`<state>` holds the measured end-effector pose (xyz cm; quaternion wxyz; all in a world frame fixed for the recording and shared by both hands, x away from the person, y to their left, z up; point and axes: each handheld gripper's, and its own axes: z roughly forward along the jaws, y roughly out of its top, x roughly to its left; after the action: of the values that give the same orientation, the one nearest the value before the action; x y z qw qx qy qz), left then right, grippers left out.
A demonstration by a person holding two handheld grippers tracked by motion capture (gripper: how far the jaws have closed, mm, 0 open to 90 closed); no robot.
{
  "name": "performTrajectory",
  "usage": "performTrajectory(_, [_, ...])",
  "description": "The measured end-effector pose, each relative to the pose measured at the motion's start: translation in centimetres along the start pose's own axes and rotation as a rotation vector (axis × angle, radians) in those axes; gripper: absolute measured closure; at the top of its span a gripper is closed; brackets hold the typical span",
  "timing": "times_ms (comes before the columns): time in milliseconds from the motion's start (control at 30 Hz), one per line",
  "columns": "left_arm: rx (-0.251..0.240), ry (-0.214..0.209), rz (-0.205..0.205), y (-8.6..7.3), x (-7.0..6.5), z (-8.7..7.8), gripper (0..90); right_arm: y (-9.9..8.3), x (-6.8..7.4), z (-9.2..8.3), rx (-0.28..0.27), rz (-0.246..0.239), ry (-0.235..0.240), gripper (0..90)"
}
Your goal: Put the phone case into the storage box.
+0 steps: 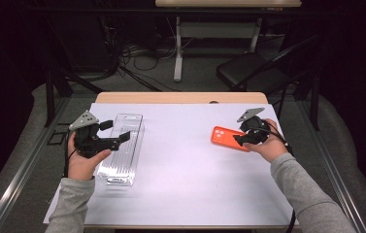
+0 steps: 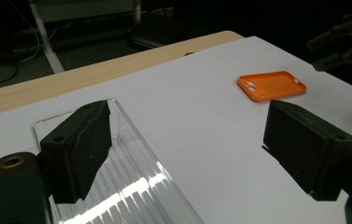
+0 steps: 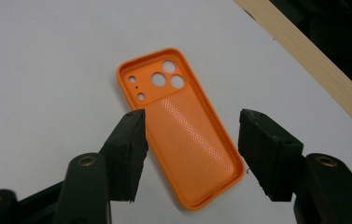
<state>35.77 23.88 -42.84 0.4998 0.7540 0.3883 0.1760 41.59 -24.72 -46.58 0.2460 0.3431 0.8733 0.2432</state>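
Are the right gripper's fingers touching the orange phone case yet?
Apart. In the right gripper view the right gripper straddles the orange phone case; a visible gap separates the right finger from the case's edge, and the left finger hangs over its rim without pressing.

Overhead and claw-mounted views share the orange case (image 1: 230,138).

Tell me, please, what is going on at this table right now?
A person at a table holds a gripper in each hand. The right gripper hangs over an orange phone case lying hollow side up, one of its fingers on each side and not gripping it. The left gripper is open above a clear plastic tray, touching nothing.
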Motion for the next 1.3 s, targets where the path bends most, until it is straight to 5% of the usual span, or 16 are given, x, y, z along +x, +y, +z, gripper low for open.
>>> performTrajectory(833, [0.006, 0.004, -0.002, -0.2, 0.2, 0.0, 15.4, 2.8, 0.0, 2.5, 0.209, -0.089, 0.051, 52.2])
performTrajectory(1300, [0.007, 0.007, -0.007, -0.2, 0.4, 0.0, 15.4, 2.5, 0.7, 3.9, 0.228, -0.159, 0.072, 58.9])
